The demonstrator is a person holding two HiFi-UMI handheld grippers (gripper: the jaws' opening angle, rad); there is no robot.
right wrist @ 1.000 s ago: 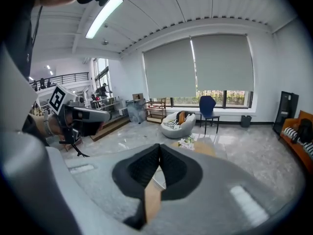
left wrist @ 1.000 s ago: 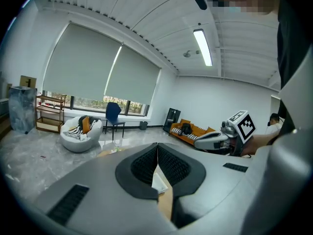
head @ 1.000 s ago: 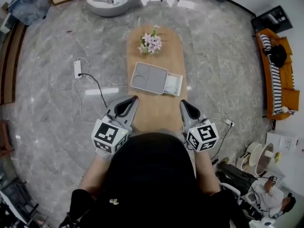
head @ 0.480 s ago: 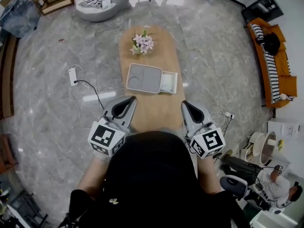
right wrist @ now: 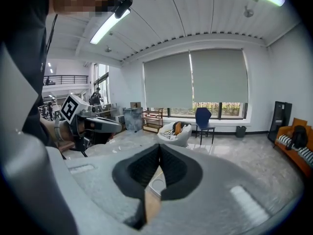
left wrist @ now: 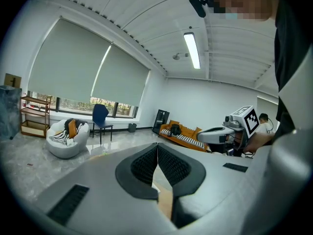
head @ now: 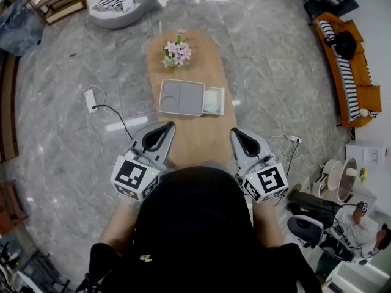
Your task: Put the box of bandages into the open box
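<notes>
On the oval wooden table (head: 195,145) lies a grey open box (head: 181,96) with two shallow compartments. A small pale box (head: 214,100) rests against its right side; I cannot tell whether this is the box of bandages. Both grippers hover over the table's near end, well short of the boxes. My left gripper (head: 165,127) has its jaws pressed together with nothing between them (left wrist: 157,147). My right gripper (head: 235,133) is likewise shut and empty (right wrist: 160,148). Each gripper shows in the other's view: the right gripper (left wrist: 221,133) and the left gripper (right wrist: 95,124).
A bunch of pink flowers (head: 175,51) stands at the table's far end. A white power strip with a black cable (head: 91,99) lies on the marble floor to the left. An orange sofa (head: 344,60) is at the right, a beanbag (head: 118,0) at the back, a seated person (head: 360,224) at the lower right.
The head view has shifted, so the table, boxes and flowers sit a little further left and higher in it. Both grippers stay shut and keep about the same place.
</notes>
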